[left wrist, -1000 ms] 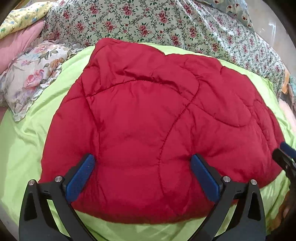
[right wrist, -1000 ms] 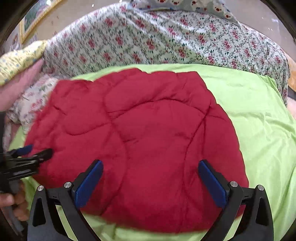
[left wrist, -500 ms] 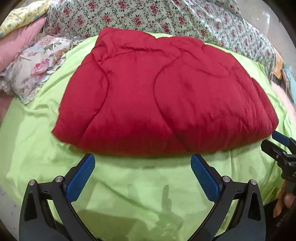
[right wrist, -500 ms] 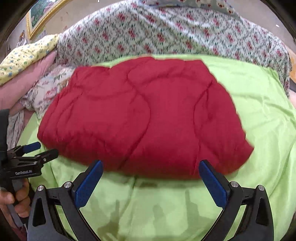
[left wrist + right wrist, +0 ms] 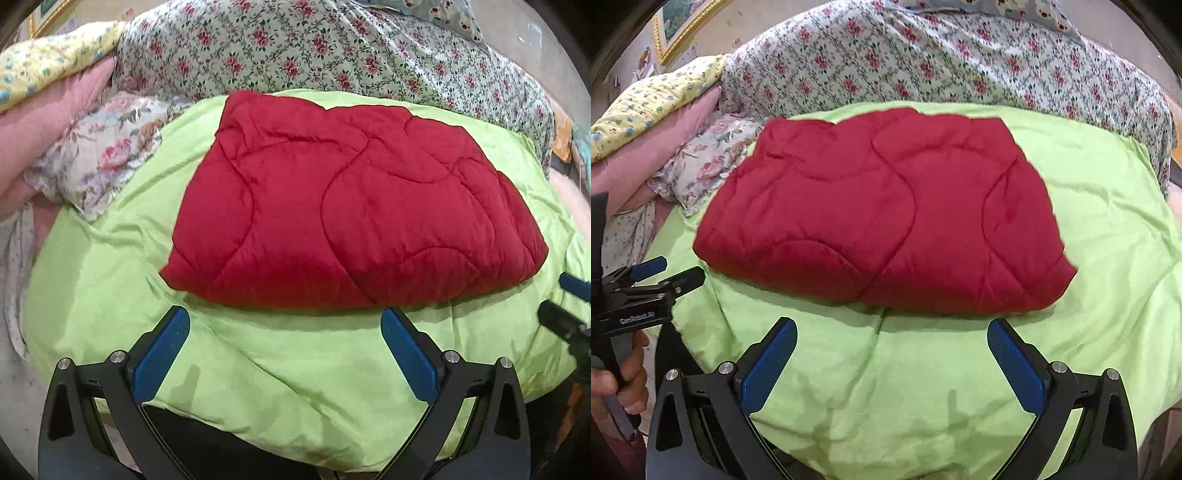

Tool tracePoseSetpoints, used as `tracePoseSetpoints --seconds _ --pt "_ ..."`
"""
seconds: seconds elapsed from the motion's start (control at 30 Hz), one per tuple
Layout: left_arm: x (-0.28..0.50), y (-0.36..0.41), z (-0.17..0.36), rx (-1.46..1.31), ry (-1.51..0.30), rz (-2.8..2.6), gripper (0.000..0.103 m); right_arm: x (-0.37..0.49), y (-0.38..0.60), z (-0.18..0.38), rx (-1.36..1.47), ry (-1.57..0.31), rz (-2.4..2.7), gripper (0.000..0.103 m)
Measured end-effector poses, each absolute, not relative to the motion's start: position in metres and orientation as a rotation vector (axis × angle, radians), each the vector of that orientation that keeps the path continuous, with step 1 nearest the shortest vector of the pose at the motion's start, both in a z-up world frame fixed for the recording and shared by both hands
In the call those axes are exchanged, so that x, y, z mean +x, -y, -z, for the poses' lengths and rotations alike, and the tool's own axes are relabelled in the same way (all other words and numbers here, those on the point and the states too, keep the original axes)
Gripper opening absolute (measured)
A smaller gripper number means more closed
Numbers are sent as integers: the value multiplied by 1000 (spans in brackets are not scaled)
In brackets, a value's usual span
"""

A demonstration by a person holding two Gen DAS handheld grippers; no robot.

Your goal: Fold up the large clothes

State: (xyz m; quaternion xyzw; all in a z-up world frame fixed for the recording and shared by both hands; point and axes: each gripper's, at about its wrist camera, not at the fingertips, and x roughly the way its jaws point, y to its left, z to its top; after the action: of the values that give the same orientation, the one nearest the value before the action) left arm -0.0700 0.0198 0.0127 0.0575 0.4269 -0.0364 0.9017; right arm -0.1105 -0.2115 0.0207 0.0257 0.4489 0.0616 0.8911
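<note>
1. The green sheet (image 5: 110, 295) covers the bed, and it now shows as a bare strip between the bundle and both tools. A second ago the tools stood over the red fabric, so both have drawn back toward the near edge.
2. The red quilted comforter (image 5: 354, 206) lies folded into a thick, roughly rectangular bundle on the middle of the sheet. Its far edge is close to the floral bedding (image 5: 295, 48), and a flowered pillow (image 5: 99, 162) sits just beside its left corner.
3. Orientation: the bundle's long axis runs left to right across the bed, roughly along the near edge. The rounded, fold-like thick edge faces the onlooker. The right end appears to reach nearer than the left.
4. Left gripper (image 5: 284, 347): jaws spread wide, holding nothing, clear of the bundle.
5. Right gripper (image 5: 892, 354): jaws likewise spread and empty.
6. Judgement: the withdrawal with empty jaws suggests this fold is finished. A further fold across the long axis remains possible.
</note>
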Motion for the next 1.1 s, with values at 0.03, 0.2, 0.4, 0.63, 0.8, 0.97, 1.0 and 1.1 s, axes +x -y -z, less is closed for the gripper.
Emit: tracePoseSetpoints --seconds 0.03,0.2,0.4,0.63,0.8,0.97,1.0,1.1 --pt "-68 -18 -13 128 -882 70 103 -110 211 -22 55 -929 -131 103" --pt "-60 -13 -14 135 -890 79 103 -101 210 -20 50 -938 -120 103" --pt "-53 -6 -13 129 -896 89 103 -90 210 -15 61 -955 -118 103" --pt "-44 -2 -12 125 -901 91 103 -77 212 -13 75 -963 -122 103" --pt "-38 1 -12 128 -902 92 103 -69 212 -13 79 -967 -129 103" --pt "-33 2 -13 127 -902 87 103 -62 209 -12 76 -970 -138 103" --pt "-32 2 -12 127 -902 86 103 -61 209 -12 74 -971 -138 103" --pt "-28 2 -12 122 -905 84 103 -57 207 -11 72 -974 -139 103"
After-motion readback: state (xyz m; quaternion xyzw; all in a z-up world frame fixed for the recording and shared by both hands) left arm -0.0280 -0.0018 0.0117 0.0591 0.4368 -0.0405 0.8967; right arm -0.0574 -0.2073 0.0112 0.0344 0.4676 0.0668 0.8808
